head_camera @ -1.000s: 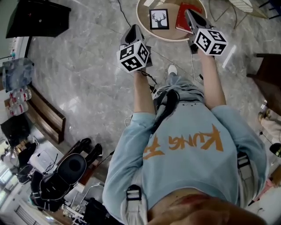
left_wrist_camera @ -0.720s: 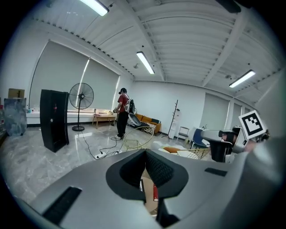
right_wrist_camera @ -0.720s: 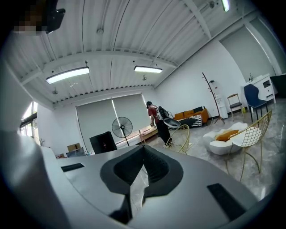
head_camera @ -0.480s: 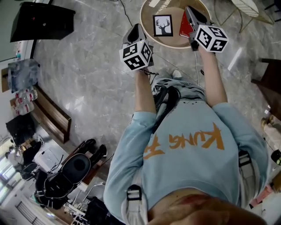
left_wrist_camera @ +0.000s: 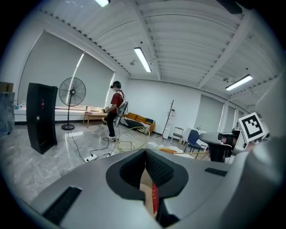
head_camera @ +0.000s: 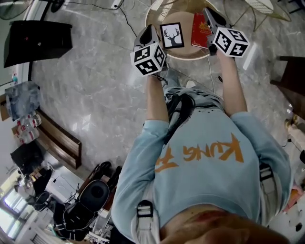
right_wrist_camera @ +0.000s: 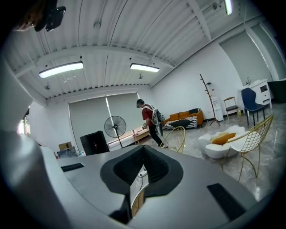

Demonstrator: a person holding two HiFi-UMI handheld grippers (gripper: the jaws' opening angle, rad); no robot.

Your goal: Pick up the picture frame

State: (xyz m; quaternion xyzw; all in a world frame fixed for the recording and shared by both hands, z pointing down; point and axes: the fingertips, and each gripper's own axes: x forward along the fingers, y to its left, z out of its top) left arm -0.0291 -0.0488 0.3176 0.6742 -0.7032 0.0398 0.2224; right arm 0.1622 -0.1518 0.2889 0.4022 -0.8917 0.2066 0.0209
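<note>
Left claw (head_camera: 147, 30): clenched. In the left gripper view the two pads meet along one line, with nothing clamped between them. Only a narrow slit remains below the contact line, and it shows a strip of tan surface and a strip of red.

Right claw (head_camera: 208, 13): clenched and empty. In the right gripper view its pads are pressed together in the same way.

Task item: the black-bordered square picture frame with a deer-head silhouette on white (head_camera: 172, 35). It lies flat, face up, on the round light-wood side table with a raised rim (head_camera: 187, 53), on the left half of the tabletop. I am not holding it with either claw.

Relative positions, head view:
- My left claw sits over the table's left rim, just beside the frame's left edge. I see a gap between them, so there is no contact.
- A red hardcover book (head_camera: 199, 28) lies flat just to the right of the frame.
- My right claw overlaps the book's right side. I cannot tell whether it touches the book.
- The frame lies between my two claws.

Surroundings: the table stands on a grey marbled floor (head_camera: 95, 86). A person in a red top (left_wrist_camera: 116, 107) stands well away across the room, near a pedestal fan (left_wrist_camera: 72, 93).
</note>
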